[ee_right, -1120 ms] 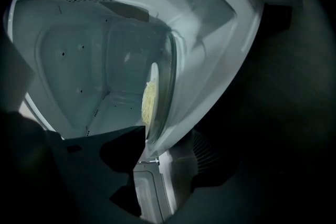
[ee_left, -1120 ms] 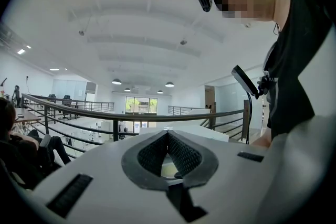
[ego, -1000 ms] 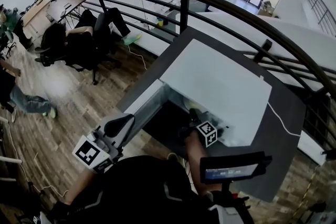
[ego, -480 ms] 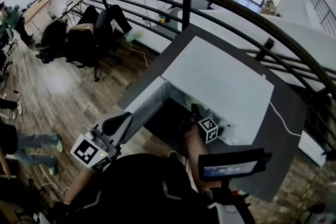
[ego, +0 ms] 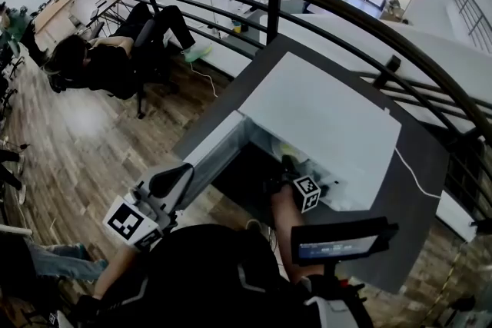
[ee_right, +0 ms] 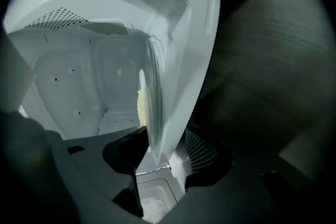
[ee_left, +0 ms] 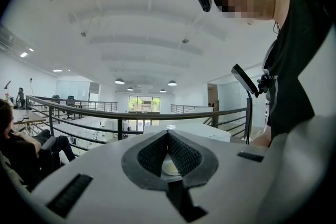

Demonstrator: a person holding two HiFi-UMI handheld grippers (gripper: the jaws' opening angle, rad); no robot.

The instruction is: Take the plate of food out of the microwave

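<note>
A white microwave (ego: pixel 323 119) stands on a dark table (ego: pixel 419 188) with its door (ego: pixel 211 157) swung open to the left. My right gripper (ego: pixel 286 167) reaches into the opening. In the right gripper view, which is rolled on its side, the white plate (ee_right: pixel 143 93) shows edge-on with yellow food (ee_right: pixel 139 108) on it. Its rim runs down between the jaws of my right gripper (ee_right: pixel 165 152). The jaws have just been closing, but a gap still shows on the mesh pad's side. My left gripper (ego: pixel 181 173) hangs out to the left of the door, shut and holding nothing (ee_left: pixel 168 134).
A black curved railing (ego: pixel 269 11) runs right behind the table, with a lower office floor and seated people beyond it. A small screen (ego: pixel 338 246) is mounted at my chest. In the left gripper view, the person (ee_left: pixel 299 76) fills the right side.
Both grippers stay about where they were, and the right one has rolled slightly at the microwave mouth. People on the floor below have shifted.
</note>
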